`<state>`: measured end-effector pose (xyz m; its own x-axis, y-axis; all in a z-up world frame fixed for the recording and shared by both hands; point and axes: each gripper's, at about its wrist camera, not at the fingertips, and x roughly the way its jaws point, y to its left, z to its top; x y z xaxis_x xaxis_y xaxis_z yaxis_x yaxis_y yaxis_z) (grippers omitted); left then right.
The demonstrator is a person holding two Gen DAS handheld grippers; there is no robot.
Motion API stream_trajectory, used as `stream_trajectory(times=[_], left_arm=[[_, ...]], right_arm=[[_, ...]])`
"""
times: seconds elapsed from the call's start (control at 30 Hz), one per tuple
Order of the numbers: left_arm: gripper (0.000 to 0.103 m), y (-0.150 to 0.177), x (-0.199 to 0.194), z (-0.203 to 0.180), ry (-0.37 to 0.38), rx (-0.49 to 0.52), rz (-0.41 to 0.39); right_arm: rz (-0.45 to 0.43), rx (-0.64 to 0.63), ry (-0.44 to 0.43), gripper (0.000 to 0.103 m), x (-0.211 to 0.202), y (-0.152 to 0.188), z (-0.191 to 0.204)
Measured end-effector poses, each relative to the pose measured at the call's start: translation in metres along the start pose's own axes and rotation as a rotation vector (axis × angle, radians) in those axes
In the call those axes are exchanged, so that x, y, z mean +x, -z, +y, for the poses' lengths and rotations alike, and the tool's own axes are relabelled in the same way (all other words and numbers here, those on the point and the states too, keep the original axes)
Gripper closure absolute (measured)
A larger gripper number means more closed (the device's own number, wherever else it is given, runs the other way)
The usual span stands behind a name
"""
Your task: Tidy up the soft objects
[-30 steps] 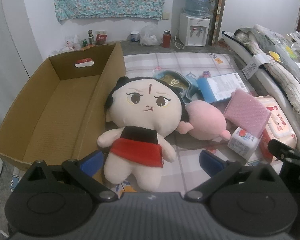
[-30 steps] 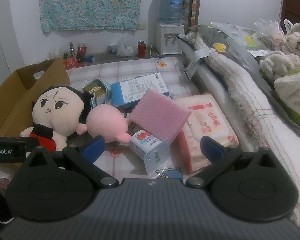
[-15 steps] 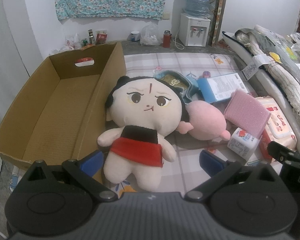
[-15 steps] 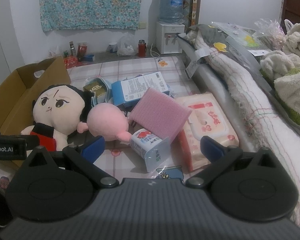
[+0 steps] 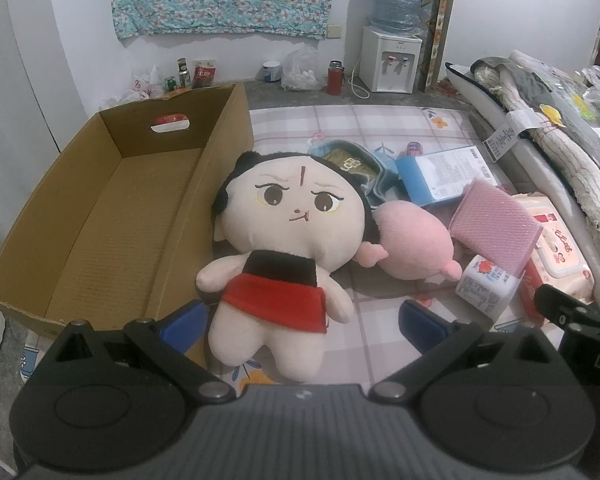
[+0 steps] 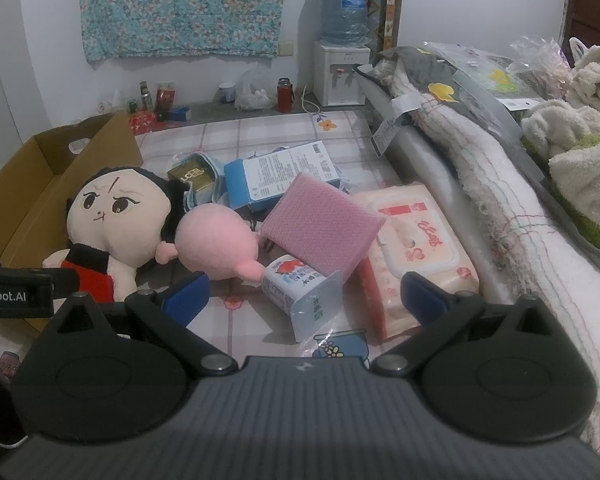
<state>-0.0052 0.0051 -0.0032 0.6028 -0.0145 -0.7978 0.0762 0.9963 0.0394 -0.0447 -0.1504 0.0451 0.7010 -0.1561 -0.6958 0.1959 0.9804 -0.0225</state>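
The room light is soft and even, a bit dim. Shadows are weak. Both fisheye views bend strongly at the edges, with dark corners and slight blur.

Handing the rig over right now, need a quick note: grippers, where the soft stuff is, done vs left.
Left gripper: open, empty, hovering over the doll.
Right gripper: open, empty, over the tissue pack.
Doll lies on the mat beside the cardboard box; pink plush touches its right side; pink sponge leans on the tissue pack.
Done: nothing, the box holds no items.
Left: probably all soft items into the box, doll likely first.
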Motion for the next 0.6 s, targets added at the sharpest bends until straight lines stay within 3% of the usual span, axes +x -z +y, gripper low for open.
stream_trajectory(times=[0.6], left_arm=[[0.000,0.0007,0.0001,0.0019,0.000,-0.005,0.001]], right_arm=[[0.002,0.000,-0.001,0.001,-0.0003,-0.0006,0.0002]])
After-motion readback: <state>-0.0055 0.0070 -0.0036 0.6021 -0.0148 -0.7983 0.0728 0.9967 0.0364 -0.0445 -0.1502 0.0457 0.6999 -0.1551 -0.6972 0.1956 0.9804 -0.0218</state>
